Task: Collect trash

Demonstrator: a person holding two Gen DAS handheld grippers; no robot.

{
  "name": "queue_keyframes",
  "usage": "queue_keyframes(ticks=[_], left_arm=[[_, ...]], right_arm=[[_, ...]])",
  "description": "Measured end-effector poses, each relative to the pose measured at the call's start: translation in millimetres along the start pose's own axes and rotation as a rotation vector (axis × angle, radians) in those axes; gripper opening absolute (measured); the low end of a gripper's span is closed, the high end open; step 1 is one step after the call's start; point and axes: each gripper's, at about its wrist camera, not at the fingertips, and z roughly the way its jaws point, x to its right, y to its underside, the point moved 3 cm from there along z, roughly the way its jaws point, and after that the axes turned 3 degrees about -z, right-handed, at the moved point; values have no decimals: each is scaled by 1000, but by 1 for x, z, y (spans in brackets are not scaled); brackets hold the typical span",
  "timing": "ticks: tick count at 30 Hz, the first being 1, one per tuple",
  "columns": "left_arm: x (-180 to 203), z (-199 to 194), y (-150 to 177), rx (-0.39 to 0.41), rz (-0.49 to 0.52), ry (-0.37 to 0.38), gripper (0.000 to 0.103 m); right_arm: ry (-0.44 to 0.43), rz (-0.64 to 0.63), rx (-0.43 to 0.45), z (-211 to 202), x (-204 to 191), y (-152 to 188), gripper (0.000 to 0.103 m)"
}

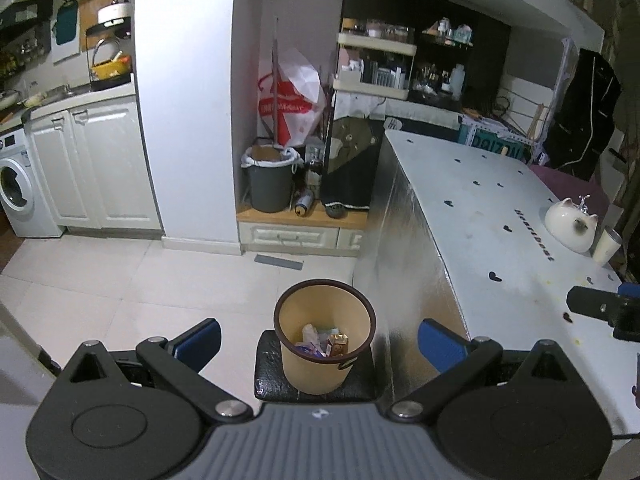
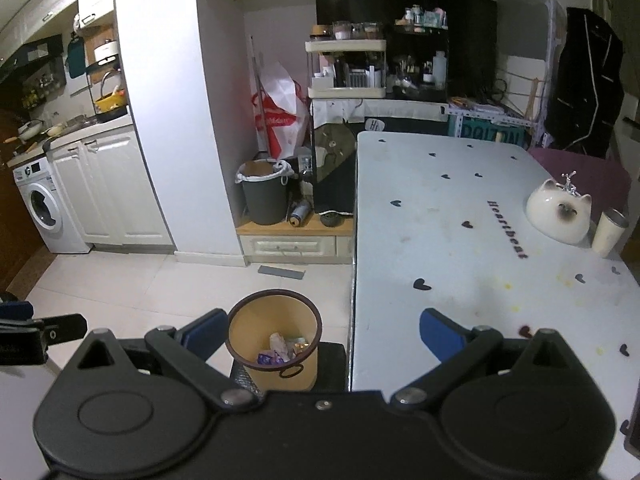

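- The left gripper (image 1: 318, 340) hangs above the small bin (image 1: 324, 344) with its two blue-padded fingers spread wide and nothing between them. It looks down almost into the bin's mouth.
- The right gripper (image 2: 320, 336) is also wide open and empty. It sits over the near edge of the table (image 2: 460, 248), with the bin low on its left side.
- The bin is a tan, smooth, slightly tapered bucket with a dark rim. It stands on a black stool (image 1: 272, 376) just beside the table's edge — I judge this is so that trash can go from the tabletop into it easily.
- Inside the bin lies the collected trash (image 1: 324, 342): crumpled wrappers and a small brown carton, light and thin things.
- The table has a pale matte cover printed with small black hearts and one word. I see some yellowish and dark spots on it, but no clear piece of trash remains.
- A glossy white cat-shaped ceramic piece (image 2: 558, 212) and a cream cup (image 2: 608, 232) stand at the far right side, well apart from the grippers — they seem to belong there.
- My judgement: the task is at its end, or nearly.
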Motion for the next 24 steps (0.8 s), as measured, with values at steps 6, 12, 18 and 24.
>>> queue_keyframes(ticks=[6,12,18,24], left_arm=[[2,-16,9,13,-10,12,103],[1,-24,14,12,1,14,103],[-3,-29,12,2,15,16,103],[-4,-32,11,4,12,17,103]], right_arm=[[-10,-13,13,-18,-4,11,103],[4,-6,17,-27,-4,15,103],[19,11,23,-31,-4,15,103],[11,11,24,-33,-6,17,103]])
